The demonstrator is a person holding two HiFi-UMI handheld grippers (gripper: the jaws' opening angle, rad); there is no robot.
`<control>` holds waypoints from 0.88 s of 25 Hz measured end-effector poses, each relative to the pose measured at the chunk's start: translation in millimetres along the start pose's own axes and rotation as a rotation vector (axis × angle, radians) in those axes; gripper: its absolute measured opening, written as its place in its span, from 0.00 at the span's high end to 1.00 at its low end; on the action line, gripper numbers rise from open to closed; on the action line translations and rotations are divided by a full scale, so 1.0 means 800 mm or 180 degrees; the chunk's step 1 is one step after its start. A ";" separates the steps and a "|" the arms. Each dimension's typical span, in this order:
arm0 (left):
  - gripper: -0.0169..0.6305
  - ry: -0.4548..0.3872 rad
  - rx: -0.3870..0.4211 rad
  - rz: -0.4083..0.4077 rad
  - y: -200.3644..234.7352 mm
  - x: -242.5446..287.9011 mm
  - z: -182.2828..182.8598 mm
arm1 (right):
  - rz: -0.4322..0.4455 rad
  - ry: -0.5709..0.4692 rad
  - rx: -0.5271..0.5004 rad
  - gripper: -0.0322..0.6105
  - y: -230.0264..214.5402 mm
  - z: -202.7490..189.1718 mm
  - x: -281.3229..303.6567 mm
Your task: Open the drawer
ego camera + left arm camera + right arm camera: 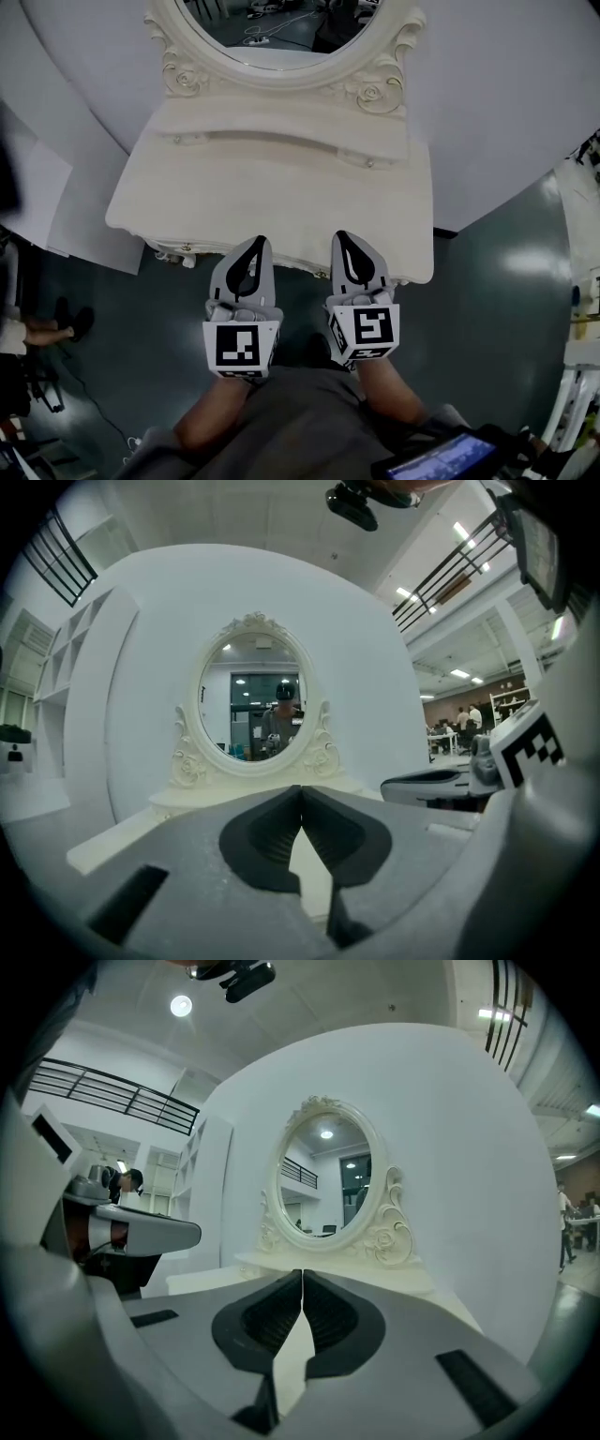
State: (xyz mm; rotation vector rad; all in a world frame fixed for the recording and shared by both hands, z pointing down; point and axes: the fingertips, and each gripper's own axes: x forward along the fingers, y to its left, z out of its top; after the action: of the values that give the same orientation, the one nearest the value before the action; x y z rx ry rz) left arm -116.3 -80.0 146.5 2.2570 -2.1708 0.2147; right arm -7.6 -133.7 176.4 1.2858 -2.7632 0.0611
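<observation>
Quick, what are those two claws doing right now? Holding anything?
The left claw is closed, holding nothing.
The right claw is closed, holding nothing.

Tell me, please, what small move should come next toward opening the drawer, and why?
Probably lower the right gripper below the cream dressing table's front edge and part its jaws. Both it and the left gripper are shut, empty and at about tabletop height, and the drawer front is hidden underneath.

No legible text, no readable labels
</observation>
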 end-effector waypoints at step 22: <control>0.95 0.0789 -0.0190 -0.0871 0.005 -0.004 -0.198 | -0.0733 0.0970 0.0386 0.93 0.052 -0.225 -0.016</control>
State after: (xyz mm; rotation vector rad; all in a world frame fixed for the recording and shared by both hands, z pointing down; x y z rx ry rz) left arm -136.0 -61.7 302.7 2.3185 -1.7079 0.3956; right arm -19.3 -83.7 354.6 1.4754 -2.3745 0.3790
